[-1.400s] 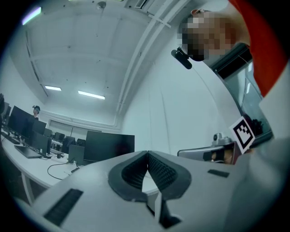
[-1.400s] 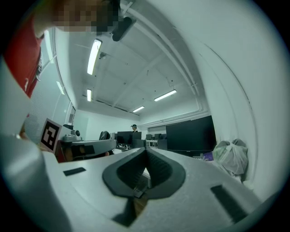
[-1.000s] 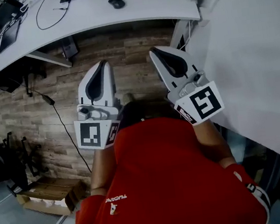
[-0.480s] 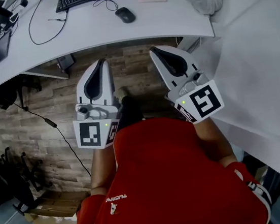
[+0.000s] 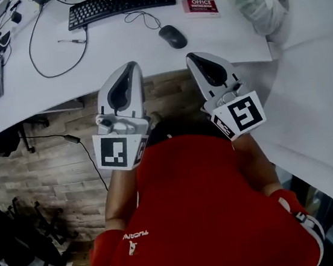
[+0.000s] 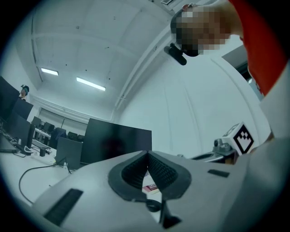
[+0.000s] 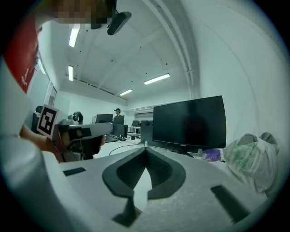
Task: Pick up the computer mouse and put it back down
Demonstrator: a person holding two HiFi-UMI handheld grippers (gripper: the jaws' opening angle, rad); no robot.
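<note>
Two grippers, both empty: left gripper [image 5: 130, 66] and right gripper [image 5: 192, 56], each with jaws together at the tips and nothing between them, side by side at centre frame over the near edge of the desk [image 5: 113, 54]. Computer mouse [image 5: 173, 36]: resting on the desk at upper centre, below the keyboard [image 5: 120, 1], lower left of the red book [image 5: 201, 6], near the right gripper's tip but apart from it. Progress: nothing done yet, by the look of it; reach, opening of jaws, grasp, lift and set-down all remain.
</note>
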